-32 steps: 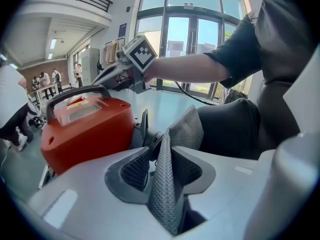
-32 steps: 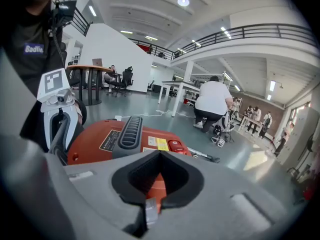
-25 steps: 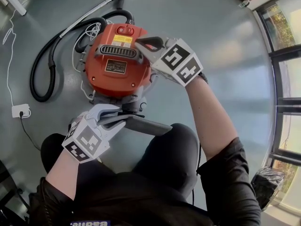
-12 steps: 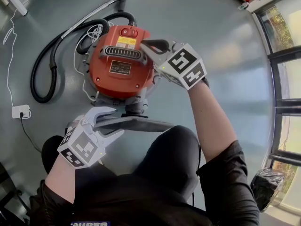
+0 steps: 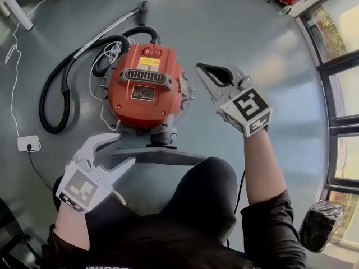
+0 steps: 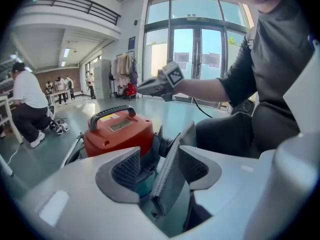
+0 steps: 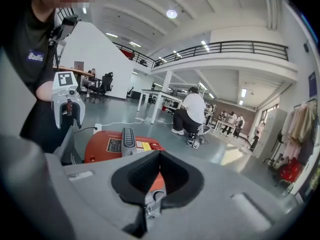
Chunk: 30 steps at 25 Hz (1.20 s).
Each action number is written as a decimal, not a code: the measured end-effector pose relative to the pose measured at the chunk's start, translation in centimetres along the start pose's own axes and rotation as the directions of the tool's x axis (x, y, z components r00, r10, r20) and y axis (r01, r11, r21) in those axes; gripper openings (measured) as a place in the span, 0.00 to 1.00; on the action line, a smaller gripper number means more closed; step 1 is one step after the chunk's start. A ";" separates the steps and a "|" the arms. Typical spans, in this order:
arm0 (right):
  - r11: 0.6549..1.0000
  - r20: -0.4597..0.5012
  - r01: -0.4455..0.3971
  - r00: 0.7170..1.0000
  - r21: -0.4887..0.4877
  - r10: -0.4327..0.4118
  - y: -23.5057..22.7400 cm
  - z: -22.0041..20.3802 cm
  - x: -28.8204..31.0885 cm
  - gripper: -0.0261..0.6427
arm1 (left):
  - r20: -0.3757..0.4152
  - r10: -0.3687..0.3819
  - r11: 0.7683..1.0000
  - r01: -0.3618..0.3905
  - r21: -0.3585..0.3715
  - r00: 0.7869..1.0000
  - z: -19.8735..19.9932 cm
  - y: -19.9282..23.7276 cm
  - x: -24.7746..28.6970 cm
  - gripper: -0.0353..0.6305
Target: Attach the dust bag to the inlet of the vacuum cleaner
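Note:
The red vacuum cleaner (image 5: 145, 88) stands on the grey floor. The flat grey dust bag (image 5: 160, 156) sits at its inlet (image 5: 160, 136) on the near side. My left gripper (image 5: 116, 152) is open at the bag's left end. In the left gripper view the bag's mesh edge (image 6: 170, 179) stands between the spread pads (image 6: 127, 169), and they do not press it. My right gripper (image 5: 203, 70) hangs to the right of the vacuum, shut on nothing. Through its hollow pads the right gripper view shows the vacuum's red top (image 7: 117, 144).
A black hose (image 5: 53, 94) and a metal wand (image 5: 106, 21) curl to the vacuum's left. A white power strip (image 5: 28, 143) with its cord lies further left. My knee (image 5: 207, 189) is just behind the bag. Windows line the right side, and people sit at tables far off.
My left jaws opened, let go of the dust bag and drew back towards me. My right gripper left the vacuum's top and moved to the right.

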State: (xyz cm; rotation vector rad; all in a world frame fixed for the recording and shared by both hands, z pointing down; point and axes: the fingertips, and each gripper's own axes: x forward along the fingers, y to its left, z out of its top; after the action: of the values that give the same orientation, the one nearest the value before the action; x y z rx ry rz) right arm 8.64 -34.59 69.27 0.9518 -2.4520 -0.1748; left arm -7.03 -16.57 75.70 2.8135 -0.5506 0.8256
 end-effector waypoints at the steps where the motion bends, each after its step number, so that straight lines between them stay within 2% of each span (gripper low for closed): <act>1: 1.000 0.014 0.019 1.000 0.022 -0.019 0.4 0.3 -1.0 0.03 | 0.018 0.025 1.000 -0.025 -0.003 1.000 0.5 0.5 -0.4 0.44; 4: 0.994 0.083 0.017 0.996 0.111 -0.027 3.2 1.4 -3.1 0.03 | 0.067 0.090 0.995 -0.092 0.029 0.994 2.3 1.9 -1.3 0.38; 9: 0.988 0.236 -0.058 0.971 0.144 0.022 10.2 4.1 -4.3 0.03 | 0.124 0.132 0.988 -0.141 0.067 0.983 3.4 2.1 -1.2 0.25; 15: 0.971 0.200 -0.126 0.976 0.201 0.085 14.1 3.2 -4.8 0.03 | 0.153 0.094 0.995 -0.098 0.021 0.984 3.6 0.6 -0.5 0.20; 20: 0.955 0.182 -0.105 0.982 0.278 0.055 13.8 3.7 -5.5 0.03 | 0.143 0.085 0.996 -0.087 0.007 0.986 4.4 0.0 -0.5 0.18; 23: 0.936 0.143 -0.103 0.988 0.338 0.057 13.9 4.9 -6.8 0.03 | 0.148 0.105 0.994 -0.105 -0.013 0.983 6.5 0.0 -1.6 0.18; 26: 0.916 0.113 -0.104 0.991 0.388 0.065 14.0 6.8 -8.5 0.03 | 0.114 0.116 0.993 -0.116 -0.009 0.987 8.7 -0.2 -3.3 0.17; 30: 0.898 0.049 -0.086 0.996 0.431 0.072 14.2 9.5 -11.0 0.03 | 0.077 0.118 0.993 -0.115 -0.042 0.990 12.0 -0.7 -6.2 0.17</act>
State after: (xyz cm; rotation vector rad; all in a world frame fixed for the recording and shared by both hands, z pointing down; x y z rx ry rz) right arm 2.38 -17.24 60.73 1.0270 -2.6071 0.4067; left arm -5.69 -17.03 62.29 2.8122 -0.7405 0.7172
